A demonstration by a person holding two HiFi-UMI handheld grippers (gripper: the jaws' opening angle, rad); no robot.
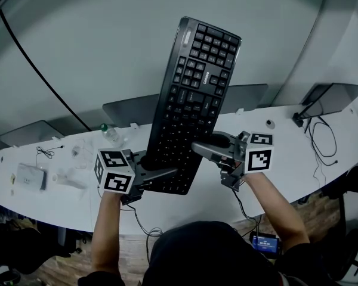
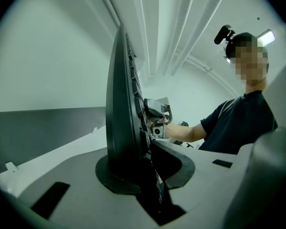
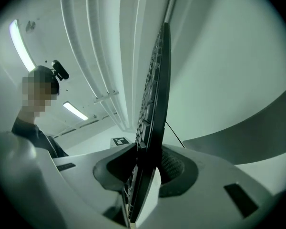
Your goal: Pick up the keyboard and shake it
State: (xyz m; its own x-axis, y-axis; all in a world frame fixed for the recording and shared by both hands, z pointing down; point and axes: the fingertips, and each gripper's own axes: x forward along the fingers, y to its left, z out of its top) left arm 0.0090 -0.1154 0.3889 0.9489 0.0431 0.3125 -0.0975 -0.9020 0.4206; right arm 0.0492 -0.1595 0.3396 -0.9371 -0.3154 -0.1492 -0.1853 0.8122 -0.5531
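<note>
- Keyboard (image 1: 194, 100), flat black plastic with rows of square keys, fills the middle of the head view. It is up in the air above the curved white desk (image 1: 59, 195), standing steeply on end with the keys facing me.
- In the same view my left gripper (image 1: 166, 173) reaches in from the left and has the keyboard's lower left part. My right gripper (image 1: 206, 149) comes from the right and takes the long right edge a little higher up.
- A clear bottle with a green cap (image 1: 109, 133) stands on the desk behind my left gripper, well apart from the keyboard.
- In the left gripper view I see the keyboard (image 2: 120, 118) edge-on and upright. My left gripper (image 2: 136, 171) pinches it, one dark pad on the smooth back and one on the key side. Beyond it the right gripper (image 2: 157, 116) sits against the key side.
- In the right gripper view the keyboard (image 3: 155, 109) is edge-on again, rising between the jaws of my right gripper (image 3: 145, 173). The ribbed pad (image 3: 175, 166) lies against its back and the other pad meets the keys, so this gripper is clamped on it too.
</note>
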